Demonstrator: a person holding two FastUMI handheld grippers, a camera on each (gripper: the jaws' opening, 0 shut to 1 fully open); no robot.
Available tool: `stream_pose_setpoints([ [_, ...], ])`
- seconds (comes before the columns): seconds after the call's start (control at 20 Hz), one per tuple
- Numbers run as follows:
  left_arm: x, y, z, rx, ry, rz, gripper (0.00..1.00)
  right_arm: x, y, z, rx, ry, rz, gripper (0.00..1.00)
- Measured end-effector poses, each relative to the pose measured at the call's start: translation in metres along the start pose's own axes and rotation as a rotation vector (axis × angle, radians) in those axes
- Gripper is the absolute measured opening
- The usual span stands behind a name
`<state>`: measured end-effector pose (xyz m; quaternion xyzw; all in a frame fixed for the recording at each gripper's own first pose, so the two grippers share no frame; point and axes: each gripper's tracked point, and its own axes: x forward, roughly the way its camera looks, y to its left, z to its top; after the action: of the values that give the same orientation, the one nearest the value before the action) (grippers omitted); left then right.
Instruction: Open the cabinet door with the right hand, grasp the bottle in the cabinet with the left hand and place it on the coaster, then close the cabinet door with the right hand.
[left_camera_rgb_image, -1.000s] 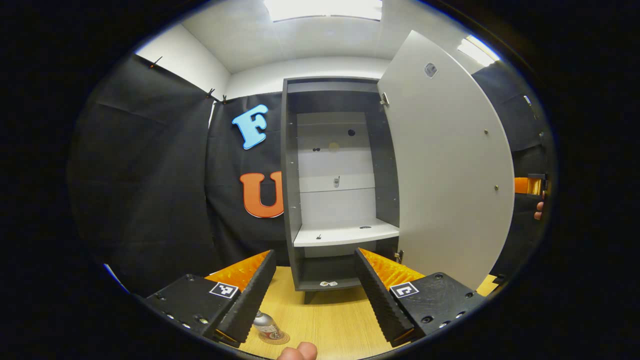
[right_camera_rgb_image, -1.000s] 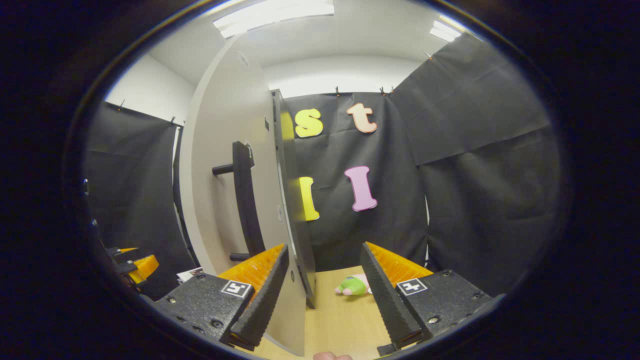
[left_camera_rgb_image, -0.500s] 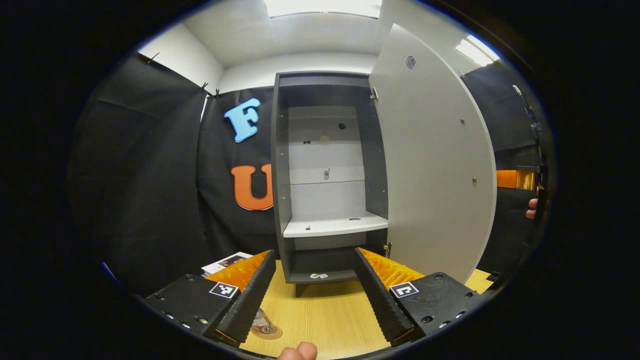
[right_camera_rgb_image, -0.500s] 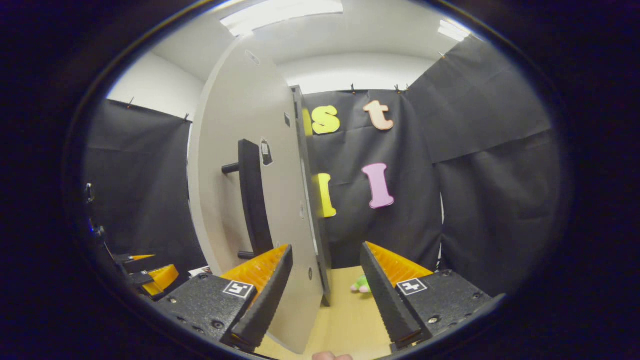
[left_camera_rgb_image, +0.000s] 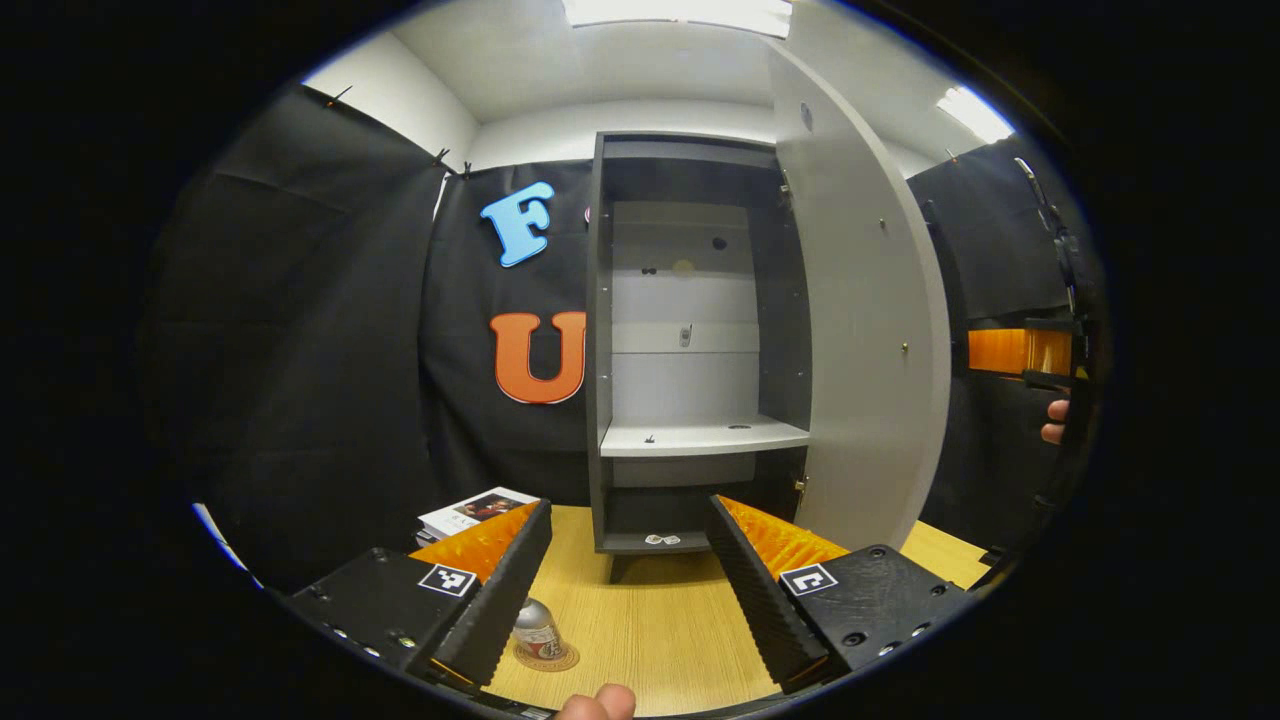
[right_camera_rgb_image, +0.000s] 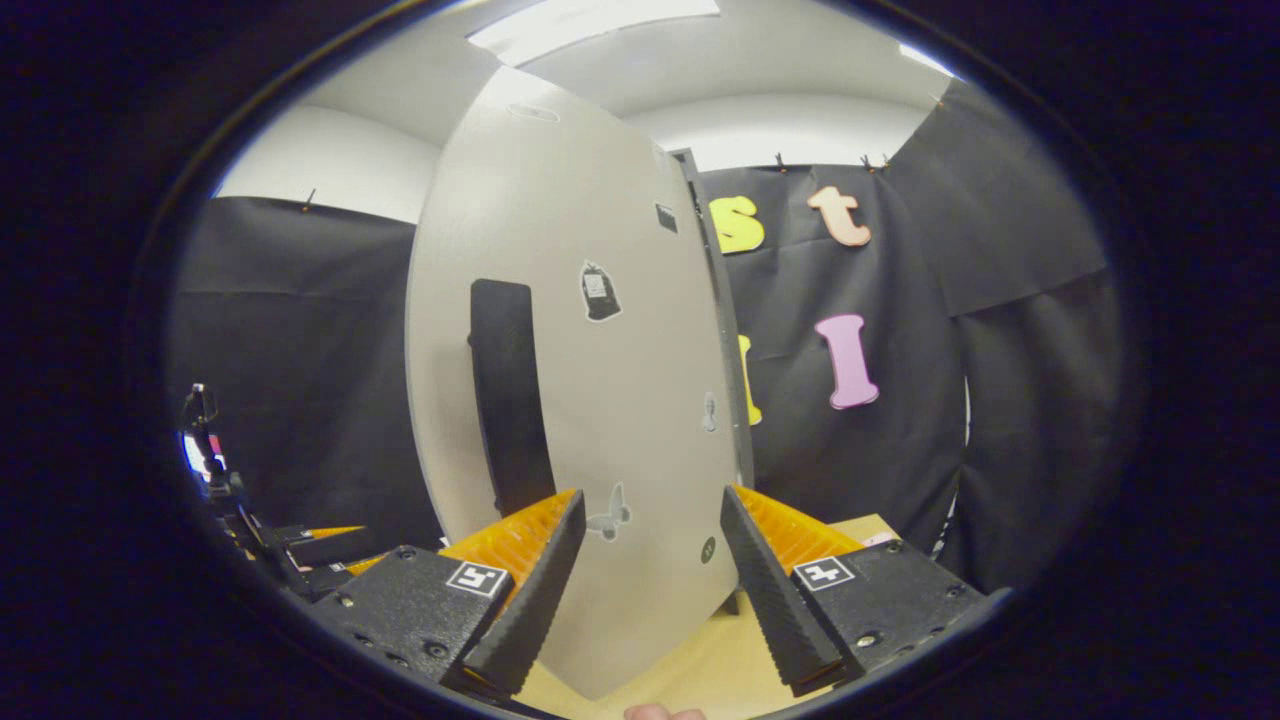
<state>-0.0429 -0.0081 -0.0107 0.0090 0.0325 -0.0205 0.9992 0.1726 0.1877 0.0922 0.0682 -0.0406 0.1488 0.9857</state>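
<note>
The grey cabinet (left_camera_rgb_image: 690, 340) stands on the wooden table with its shelves bare. Its door (left_camera_rgb_image: 865, 330) is swung partway out on the right. A small bottle (left_camera_rgb_image: 536, 630) stands upright on a round coaster (left_camera_rgb_image: 552, 659), just beside the left finger of my left gripper (left_camera_rgb_image: 630, 590), which is open and holds nothing. My right gripper (right_camera_rgb_image: 645, 590) is open too, close in front of the door's outer face (right_camera_rgb_image: 620, 400), right of the black handle (right_camera_rgb_image: 510, 395). I cannot tell if it touches the door. The right gripper (left_camera_rgb_image: 1020, 350) and a hand show beyond the door's edge.
A stack of booklets (left_camera_rgb_image: 472, 510) lies on the table (left_camera_rgb_image: 650, 630) left of the cabinet. Small stickers dot the door's outer face. The left gripper (right_camera_rgb_image: 320, 545) and a thin stand (right_camera_rgb_image: 205, 440) sit at the far left of the right gripper view.
The door has swung from wide open toward the cabinet. My right gripper has come round from the door's edge to face its outer side. The left gripper has drawn back slightly from the cabinet.
</note>
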Motion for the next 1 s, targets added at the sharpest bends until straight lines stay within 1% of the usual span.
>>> stream_pose_setpoints([
  [0.15,0.001,0.013,-0.001,-0.005,-0.007,0.017,0.94,0.025,0.019,-0.002,0.005,0.007,0.05,0.89],
  [0.35,0.002,0.032,0.002,0.0,-0.023,0.047,0.94,0.059,0.059,-0.006,-0.016,0.006,0.117,0.89],
  [0.55,0.003,0.049,0.006,-0.007,-0.036,0.072,0.94,0.103,0.087,-0.007,-0.018,0.003,0.172,0.9],
  [0.75,0.002,0.063,0.004,-0.007,-0.037,0.096,0.95,0.141,0.098,-0.011,-0.035,-0.005,0.175,0.89],
  [0.85,0.001,0.066,0.004,-0.006,-0.04,0.103,0.95,0.145,0.098,-0.012,-0.043,-0.017,0.159,0.89],
  [1.0,0.001,0.067,0.0,-0.001,-0.034,0.107,0.94,0.137,0.093,-0.017,-0.044,-0.013,0.145,0.89],
])
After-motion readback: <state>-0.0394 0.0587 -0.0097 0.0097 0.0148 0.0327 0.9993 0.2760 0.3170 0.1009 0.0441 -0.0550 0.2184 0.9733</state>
